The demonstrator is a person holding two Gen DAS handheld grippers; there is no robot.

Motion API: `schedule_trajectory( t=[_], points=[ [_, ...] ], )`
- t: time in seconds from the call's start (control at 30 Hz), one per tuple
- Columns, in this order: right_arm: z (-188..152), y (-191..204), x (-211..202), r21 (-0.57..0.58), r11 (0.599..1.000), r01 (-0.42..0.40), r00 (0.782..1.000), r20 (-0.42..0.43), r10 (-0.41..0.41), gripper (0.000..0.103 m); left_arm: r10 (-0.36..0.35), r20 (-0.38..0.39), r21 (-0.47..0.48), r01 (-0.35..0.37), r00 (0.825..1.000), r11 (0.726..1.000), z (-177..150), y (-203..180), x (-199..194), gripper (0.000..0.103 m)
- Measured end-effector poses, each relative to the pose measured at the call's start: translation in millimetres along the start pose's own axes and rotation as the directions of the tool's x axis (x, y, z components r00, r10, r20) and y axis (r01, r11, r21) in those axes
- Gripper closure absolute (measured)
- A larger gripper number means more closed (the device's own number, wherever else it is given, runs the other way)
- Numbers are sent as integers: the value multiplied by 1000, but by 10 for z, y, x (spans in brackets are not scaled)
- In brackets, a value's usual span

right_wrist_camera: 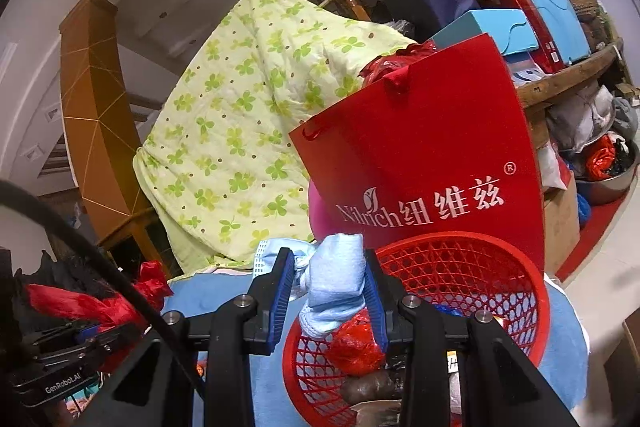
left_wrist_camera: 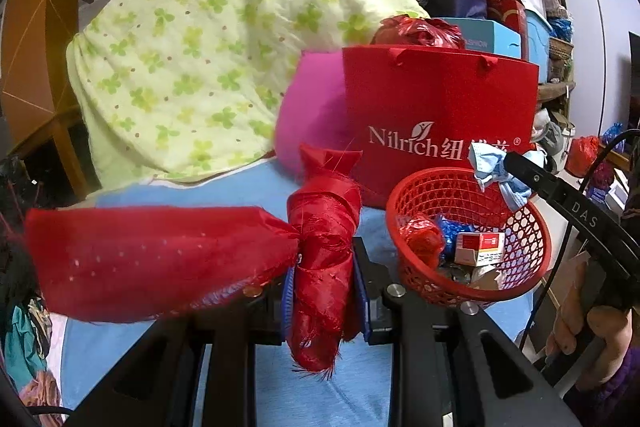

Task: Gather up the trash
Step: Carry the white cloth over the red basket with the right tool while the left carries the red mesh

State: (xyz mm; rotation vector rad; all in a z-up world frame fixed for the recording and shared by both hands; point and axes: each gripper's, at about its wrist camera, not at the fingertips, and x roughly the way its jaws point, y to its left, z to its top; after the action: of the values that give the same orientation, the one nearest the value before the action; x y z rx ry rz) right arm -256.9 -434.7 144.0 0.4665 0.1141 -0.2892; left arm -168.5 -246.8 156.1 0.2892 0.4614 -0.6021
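My left gripper (left_wrist_camera: 325,283) is shut on a crumpled red foil wrapper (left_wrist_camera: 322,267), held above the blue cloth surface (left_wrist_camera: 224,379), left of the red mesh basket (left_wrist_camera: 532,223). A long red tail (left_wrist_camera: 156,259) of the wrapper trails left. My right gripper (right_wrist_camera: 326,287) is shut on a wad of light blue tissue (right_wrist_camera: 336,279) and holds it over the basket's (right_wrist_camera: 532,291) left rim. In the left wrist view the tissue (left_wrist_camera: 494,171) hangs above the basket. The basket holds a red wrapper (left_wrist_camera: 422,239), blue foil and a small box (left_wrist_camera: 480,247).
A red Nilrich paper bag (left_wrist_camera: 440,107) stands right behind the basket, with a pink cushion (left_wrist_camera: 312,123) and a green clover-print quilt (left_wrist_camera: 208,59) to its left. Stacked boxes and bags (left_wrist_camera: 500,7) fill the back right. A floor bowl with bags (right_wrist_camera: 608,167) sits at right.
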Motion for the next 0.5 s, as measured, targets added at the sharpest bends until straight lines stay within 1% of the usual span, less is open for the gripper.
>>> schedule_trajectory(
  t=[0.5],
  points=[
    [47, -175, -128, 25, 999, 22, 1000, 18, -22, 66, -29, -7, 36, 29, 1000, 999, 48, -238, 69, 75]
  ],
)
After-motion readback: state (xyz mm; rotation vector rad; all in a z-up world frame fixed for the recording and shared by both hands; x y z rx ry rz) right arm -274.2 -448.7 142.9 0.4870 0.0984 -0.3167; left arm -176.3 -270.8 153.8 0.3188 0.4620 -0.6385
